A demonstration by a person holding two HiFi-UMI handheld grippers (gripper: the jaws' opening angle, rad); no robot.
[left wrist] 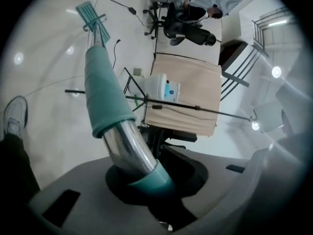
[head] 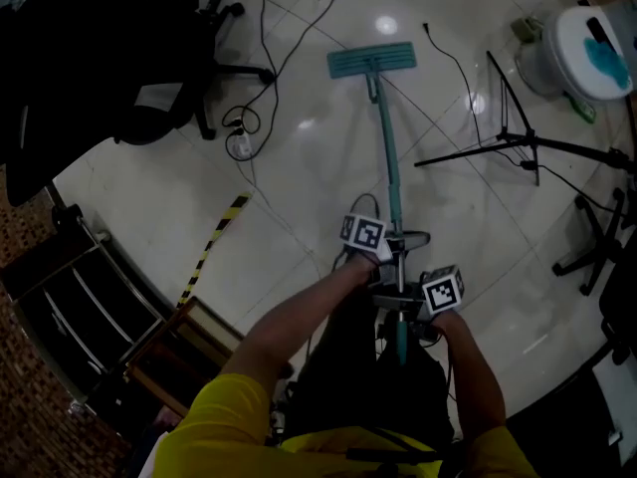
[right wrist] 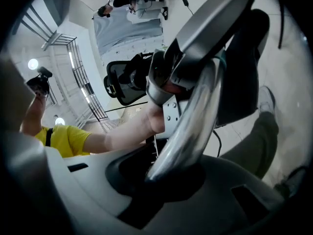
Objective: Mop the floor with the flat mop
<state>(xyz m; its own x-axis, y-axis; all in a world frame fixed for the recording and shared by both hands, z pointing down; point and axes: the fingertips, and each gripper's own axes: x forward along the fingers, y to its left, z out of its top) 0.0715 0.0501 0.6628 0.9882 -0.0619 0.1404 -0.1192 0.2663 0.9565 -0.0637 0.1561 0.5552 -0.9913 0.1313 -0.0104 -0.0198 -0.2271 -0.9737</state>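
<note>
The flat mop has a teal head (head: 370, 61) lying flat on the pale tiled floor, far from me. Its pole (head: 389, 157) runs back to both grippers. My left gripper (head: 386, 254) is shut round the pole, higher toward the head. In the left gripper view the teal sleeve (left wrist: 103, 89) and bare metal tube (left wrist: 131, 148) pass between the closed jaws of the left gripper (left wrist: 146, 182), with the mop head (left wrist: 91, 14) far off. My right gripper (head: 416, 309) is shut on the pole's lower end; the metal tube (right wrist: 190, 124) rises out of the right gripper (right wrist: 164, 177).
A black office chair (head: 149, 58) and loose cables (head: 247, 127) lie far left. A white bucket (head: 587, 53) and a black tripod stand (head: 523, 145) are at the right. Yellow-black tape (head: 211, 249) and a dark rack (head: 80, 287) sit near left. My shoe (left wrist: 14, 117) is close.
</note>
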